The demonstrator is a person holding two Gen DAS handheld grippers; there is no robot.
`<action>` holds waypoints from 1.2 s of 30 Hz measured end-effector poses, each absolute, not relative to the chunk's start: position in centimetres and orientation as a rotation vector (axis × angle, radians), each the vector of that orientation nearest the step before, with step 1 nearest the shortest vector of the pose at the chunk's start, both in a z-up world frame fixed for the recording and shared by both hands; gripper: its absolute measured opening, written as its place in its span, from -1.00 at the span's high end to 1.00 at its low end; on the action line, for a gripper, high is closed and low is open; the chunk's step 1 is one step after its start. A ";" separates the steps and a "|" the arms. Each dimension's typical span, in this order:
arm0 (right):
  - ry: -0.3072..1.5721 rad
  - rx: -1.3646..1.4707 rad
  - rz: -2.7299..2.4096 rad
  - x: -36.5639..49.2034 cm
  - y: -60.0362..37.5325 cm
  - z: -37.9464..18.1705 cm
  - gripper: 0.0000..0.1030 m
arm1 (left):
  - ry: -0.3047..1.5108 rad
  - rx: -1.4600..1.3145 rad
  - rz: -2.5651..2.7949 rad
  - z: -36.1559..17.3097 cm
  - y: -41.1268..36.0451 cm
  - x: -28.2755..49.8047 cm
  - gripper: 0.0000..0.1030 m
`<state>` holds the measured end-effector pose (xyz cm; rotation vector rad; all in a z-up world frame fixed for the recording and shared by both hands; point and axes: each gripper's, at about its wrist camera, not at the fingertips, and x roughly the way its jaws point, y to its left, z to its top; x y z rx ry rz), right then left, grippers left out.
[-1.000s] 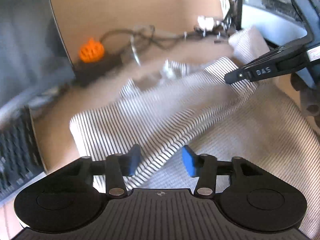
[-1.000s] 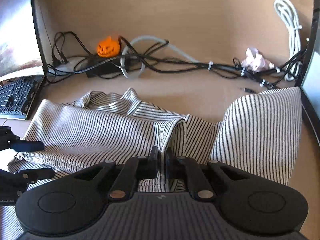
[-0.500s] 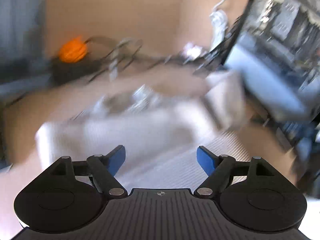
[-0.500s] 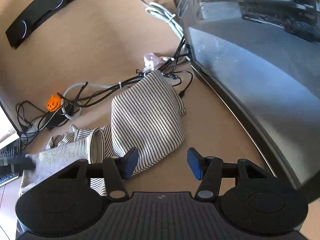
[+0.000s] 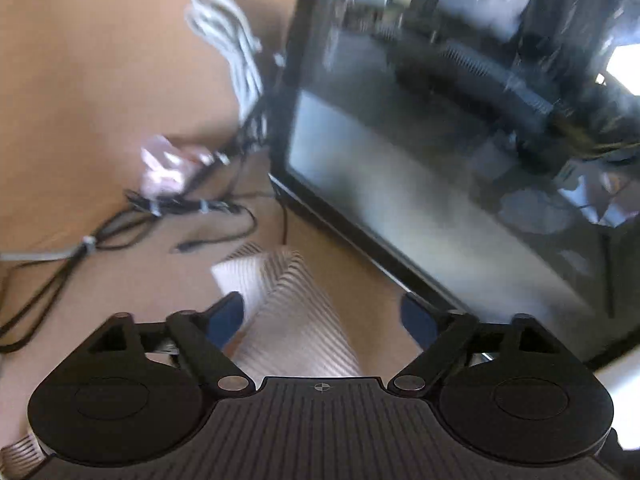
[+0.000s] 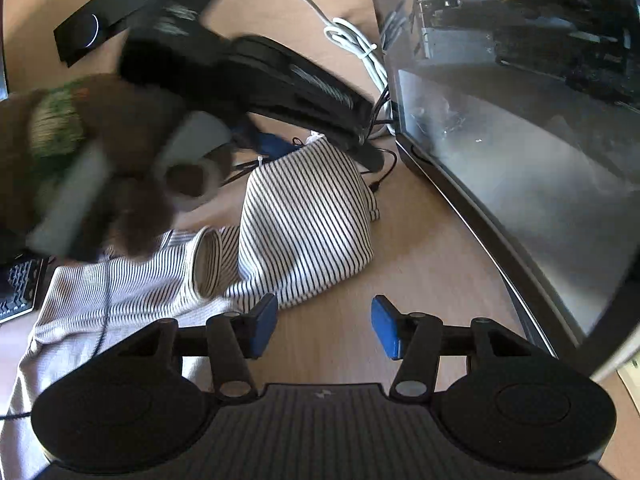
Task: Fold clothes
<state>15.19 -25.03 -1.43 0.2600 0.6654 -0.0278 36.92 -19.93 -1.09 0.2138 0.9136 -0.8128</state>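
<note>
Black-and-white striped shirt (image 6: 308, 216), tan desk (image 6: 424, 264), blue fingertips (image 6: 264, 324).

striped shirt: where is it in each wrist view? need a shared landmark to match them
Left wrist: striped shirt low centre, a blurred folded end between the open tool fingers.
Right wrist: striped shirt centre to lower left, spread on the desk beyond the left fingertip.
Shared landmark: glass-sided computer case on the right in both.

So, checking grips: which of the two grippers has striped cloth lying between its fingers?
The left gripper: the striped shirt runs between its open fingers. The right gripper frames bare desk.
</note>
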 end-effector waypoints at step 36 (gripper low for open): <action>0.754 -0.165 0.534 20.0 -11.2 1.2 -0.34 | 0.820 -0.418 -0.347 2.6 15.0 22.8 -0.81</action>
